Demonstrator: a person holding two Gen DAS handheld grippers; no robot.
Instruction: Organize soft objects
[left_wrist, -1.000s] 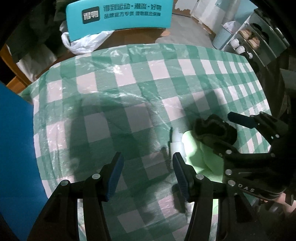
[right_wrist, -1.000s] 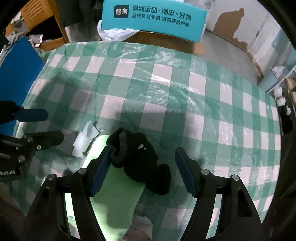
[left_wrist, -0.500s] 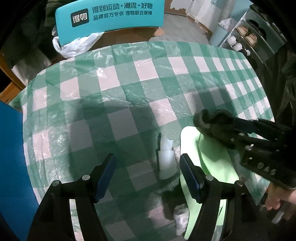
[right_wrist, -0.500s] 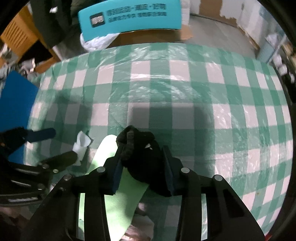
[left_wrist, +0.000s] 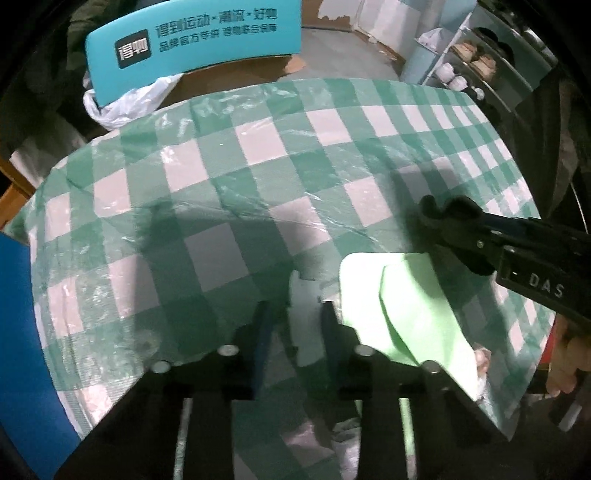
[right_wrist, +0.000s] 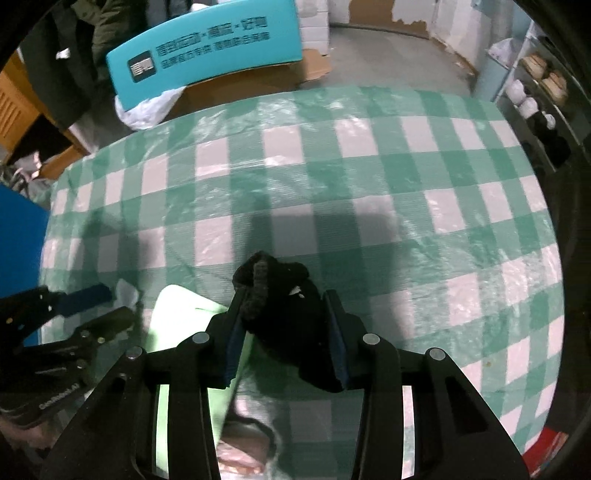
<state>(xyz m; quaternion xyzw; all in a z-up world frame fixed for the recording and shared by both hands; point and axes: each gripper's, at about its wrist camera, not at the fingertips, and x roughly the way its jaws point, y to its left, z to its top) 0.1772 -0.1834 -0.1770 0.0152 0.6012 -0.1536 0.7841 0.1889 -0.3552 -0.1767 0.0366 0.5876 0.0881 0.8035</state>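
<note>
My right gripper (right_wrist: 286, 332) is shut on a black sock (right_wrist: 280, 291), bunched between its pads just above the checked tablecloth (right_wrist: 369, 229). Seen from the left wrist, this right gripper (left_wrist: 461, 229) reaches in from the right with the black sock (left_wrist: 443, 210) at its tips. Beneath it lies a flat light green cloth (left_wrist: 406, 295), also in the right wrist view as the green cloth (right_wrist: 177, 306). My left gripper (left_wrist: 299, 325) is shut on a small white cloth (left_wrist: 303, 291) at the green cloth's left edge. The right wrist view shows the left gripper (right_wrist: 105, 306) beside the white cloth (right_wrist: 127, 291).
A teal box (left_wrist: 192, 37) with white print and a white plastic bag (left_wrist: 129, 99) stand beyond the table's far edge. A blue panel (left_wrist: 18, 332) is at the left. Shelves with shoes (left_wrist: 472, 55) are at the far right. A hand (left_wrist: 565, 362) holds the right gripper.
The left jaws have closed in around the white cloth. The right jaws have closed on the black sock and carried it to the right, off the green cloth.
</note>
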